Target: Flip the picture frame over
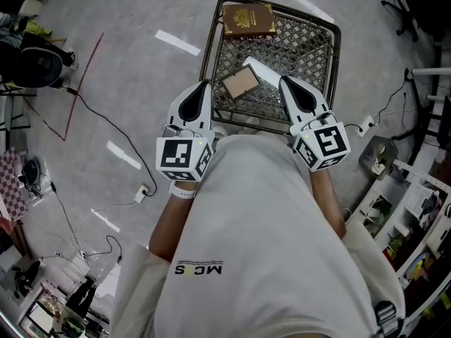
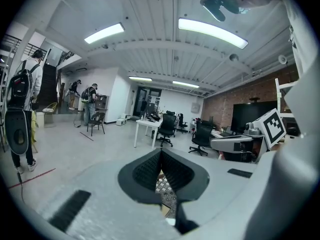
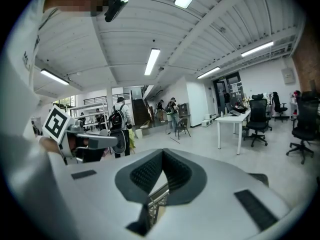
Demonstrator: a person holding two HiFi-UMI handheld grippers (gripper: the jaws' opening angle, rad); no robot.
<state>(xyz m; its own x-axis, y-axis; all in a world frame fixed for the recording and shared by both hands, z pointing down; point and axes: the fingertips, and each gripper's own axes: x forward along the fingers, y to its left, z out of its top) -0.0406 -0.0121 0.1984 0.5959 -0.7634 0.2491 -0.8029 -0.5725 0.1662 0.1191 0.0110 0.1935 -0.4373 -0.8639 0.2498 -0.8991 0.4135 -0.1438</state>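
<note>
A small picture frame (image 1: 240, 83) lies brown side up on a wire-mesh table (image 1: 313, 55), with a white strip (image 1: 263, 70) at its right edge. My left gripper (image 1: 206, 84) is held at the table's near edge, just left of the frame, jaws together and empty. My right gripper (image 1: 283, 80) is level with it on the frame's right, also shut and empty. In the left gripper view the left gripper (image 2: 161, 153) points out into the room, with mesh (image 2: 165, 186) showing below. In the right gripper view the right gripper (image 3: 162, 154) does the same above the table's rim (image 3: 159, 198).
A brown book with gold print (image 1: 248, 20) lies at the table's far edge. Cables and a power strip (image 1: 141, 191) run over the floor at left. Shelving (image 1: 416, 217) stands at right, bags (image 1: 35, 62) at far left. People (image 2: 22, 109) stand in the room.
</note>
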